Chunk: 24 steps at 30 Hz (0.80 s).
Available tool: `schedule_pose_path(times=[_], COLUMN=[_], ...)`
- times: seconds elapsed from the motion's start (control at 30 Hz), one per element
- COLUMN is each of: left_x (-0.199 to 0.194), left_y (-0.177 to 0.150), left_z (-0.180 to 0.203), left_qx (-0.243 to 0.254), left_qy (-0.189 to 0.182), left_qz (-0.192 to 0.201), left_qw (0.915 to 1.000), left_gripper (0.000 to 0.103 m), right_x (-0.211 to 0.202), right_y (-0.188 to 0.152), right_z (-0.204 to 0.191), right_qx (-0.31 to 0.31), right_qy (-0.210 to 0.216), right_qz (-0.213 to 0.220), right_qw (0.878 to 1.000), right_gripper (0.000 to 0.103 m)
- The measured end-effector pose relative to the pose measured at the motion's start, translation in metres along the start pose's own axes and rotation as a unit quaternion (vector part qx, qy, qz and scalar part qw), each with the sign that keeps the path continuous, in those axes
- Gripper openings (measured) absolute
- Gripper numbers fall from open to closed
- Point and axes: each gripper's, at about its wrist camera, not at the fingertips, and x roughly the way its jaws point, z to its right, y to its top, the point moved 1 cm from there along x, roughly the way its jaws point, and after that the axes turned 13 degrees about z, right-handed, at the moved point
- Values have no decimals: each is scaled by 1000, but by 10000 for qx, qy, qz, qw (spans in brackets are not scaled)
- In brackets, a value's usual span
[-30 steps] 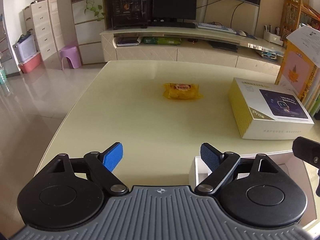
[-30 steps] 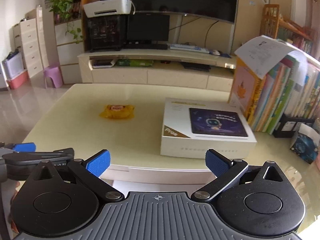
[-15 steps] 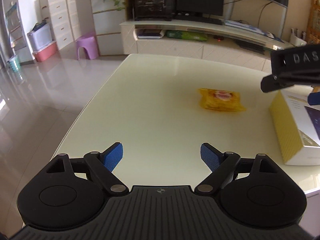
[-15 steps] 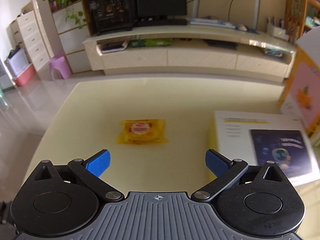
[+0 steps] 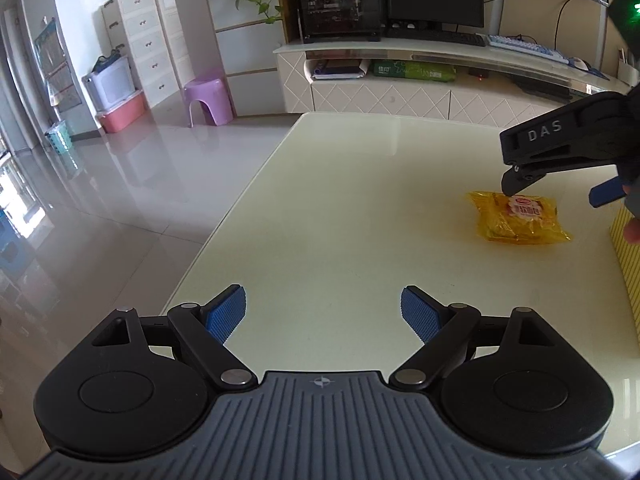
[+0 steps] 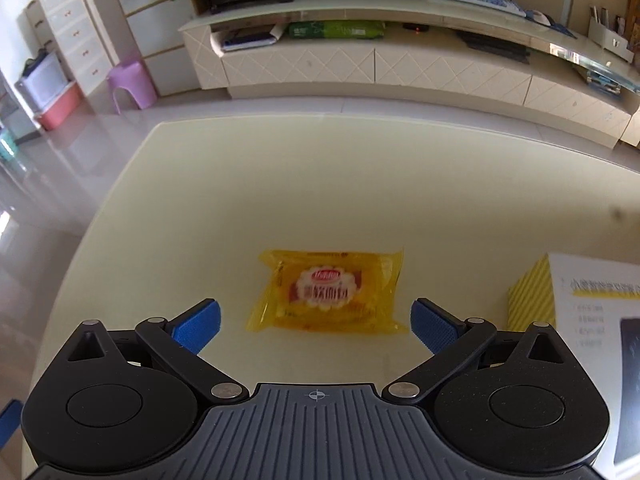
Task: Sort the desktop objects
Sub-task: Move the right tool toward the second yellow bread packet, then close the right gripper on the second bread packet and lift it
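A yellow snack packet lies flat on the cream table. My right gripper is open and hovers just above the packet's near edge, its blue pads on either side of it and apart from it. In the left wrist view the packet lies at the right with the right gripper over it. My left gripper is open and empty over the table's near left part. A white and yellow box sits right of the packet.
The table's left edge curves down to a glossy tiled floor. A low cream TV cabinet with a monitor and keyboard stands beyond the table. A purple stool and drawers stand far left.
My right gripper has moved forward and down over the snack packet. My left gripper has swung left, so the packet and box now sit at its far right.
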Motion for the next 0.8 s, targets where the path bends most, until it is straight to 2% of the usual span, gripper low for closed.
schedule_pose_path(times=[0.17,0.4,0.8], left_x=[8,21,27], left_y=[-3,-15,-14], left_z=[5,17,3], left_qx=[10,517,-95], left_qy=[-122,-87,-261], left_qz=[-134,-225,-488], left_qw=[9998,9984,9984], left_gripper=[103,103,103], right_x=[40,68,78], right_y=[18,17,9], right_z=[-9,-14,-16], right_qx=[-47,-175,-375], right_qy=[106,102,-141], right_qz=[-251,-492,-445], right_qw=[9996,9986,9982], right_gripper=[103,103,102])
